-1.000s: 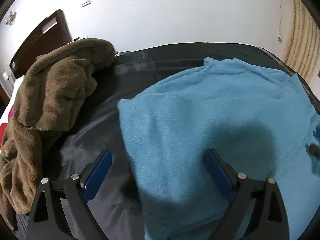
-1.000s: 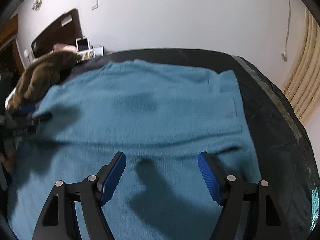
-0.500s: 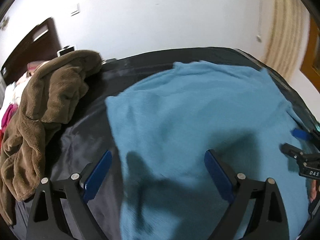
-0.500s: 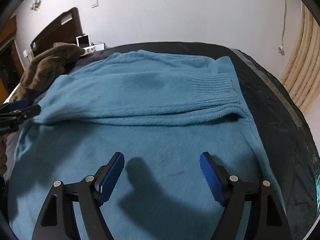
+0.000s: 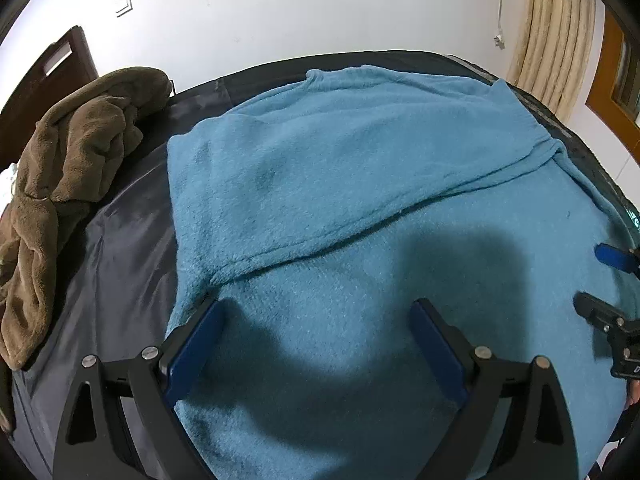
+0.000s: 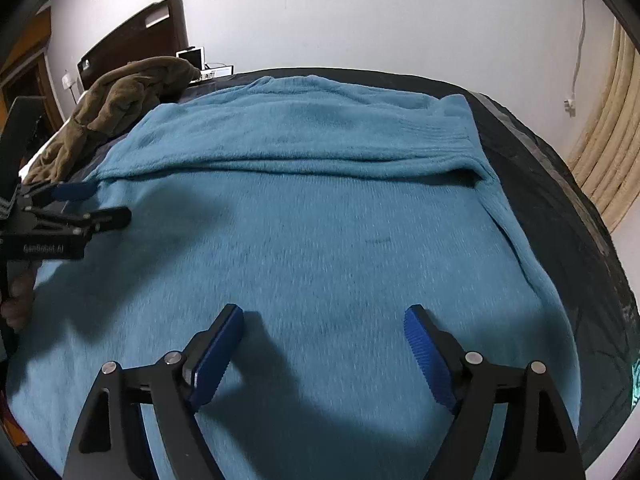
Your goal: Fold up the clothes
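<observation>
Two grippers hover over a teal sweater (image 6: 320, 240) spread flat on a bed covered in dark, slightly glossy fabric (image 6: 560, 184), and neither holds anything. The right gripper (image 6: 324, 340) has its blue ribbed fingers (image 6: 424, 348) spread wide; they have just been opening, with only bare knit beneath the gap and nothing between them. The left gripper (image 5: 316, 340) is likewise released, its smooth blue fingers (image 5: 436, 344) apart above the sweater's near left part, one finger close to the garment's left edge.

The sweater lies in the middle of the bed, a sleeve already laid crosswise over the body so its ribbed cuff (image 6: 444, 132) rests near the right-hand side. That placement looks deliberate: tucking the sleeve in squares the shape before the body is folded. Judging from their spread over the near half, the two grippers seem set to take the near edge at two places and carry it up evenly.

The knit is thick, fuzzy and soft, holding rounded folds, not sharp creases. A brown fleece garment (image 5: 60, 168), plush and crumpled, sits heaped at the far left corner of the bed, clear of the work.
</observation>
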Available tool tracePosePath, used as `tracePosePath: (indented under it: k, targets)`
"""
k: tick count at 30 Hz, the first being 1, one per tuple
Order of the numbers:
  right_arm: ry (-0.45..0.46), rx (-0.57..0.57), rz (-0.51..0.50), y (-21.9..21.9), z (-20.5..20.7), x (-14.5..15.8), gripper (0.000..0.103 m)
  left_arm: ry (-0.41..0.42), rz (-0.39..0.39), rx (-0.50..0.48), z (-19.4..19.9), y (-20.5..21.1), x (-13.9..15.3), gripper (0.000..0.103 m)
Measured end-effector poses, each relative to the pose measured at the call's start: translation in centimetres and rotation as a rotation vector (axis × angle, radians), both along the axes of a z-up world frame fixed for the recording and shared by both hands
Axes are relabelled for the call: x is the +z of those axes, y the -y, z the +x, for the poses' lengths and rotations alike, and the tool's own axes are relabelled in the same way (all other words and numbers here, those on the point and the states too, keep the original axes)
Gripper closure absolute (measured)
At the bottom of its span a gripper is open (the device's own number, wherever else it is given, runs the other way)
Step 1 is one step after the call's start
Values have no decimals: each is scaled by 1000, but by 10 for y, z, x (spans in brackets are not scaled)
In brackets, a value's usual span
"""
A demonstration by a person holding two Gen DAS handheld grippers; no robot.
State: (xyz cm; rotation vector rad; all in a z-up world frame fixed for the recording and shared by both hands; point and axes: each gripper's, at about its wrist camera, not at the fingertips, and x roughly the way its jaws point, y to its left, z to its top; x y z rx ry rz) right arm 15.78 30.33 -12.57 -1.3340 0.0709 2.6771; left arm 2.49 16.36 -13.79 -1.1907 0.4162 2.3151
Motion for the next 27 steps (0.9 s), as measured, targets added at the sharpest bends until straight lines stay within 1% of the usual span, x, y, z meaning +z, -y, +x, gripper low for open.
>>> tracePosePath:
  k: [3, 7, 11, 18, 27]
  targets:
    - [-10, -2, -1, 0, 11, -1, 16, 9, 5, -7, 7, 6, 1, 7]
    - [-39, -7, 2, 2, 23, -2, 12, 12, -4, -40, 23, 12, 0, 7]
    - [-49, -9, 5, 4, 33, -2, 10, 21, 3, -61, 40, 18, -1, 7]
    - [-99, -13, 13, 9, 52, -4, 6, 22, 23, -43, 55, 25, -1, 7]
    - [-135, -20, 20, 13, 63, -6, 4, 8, 3, -29, 73, 30, 0, 7]
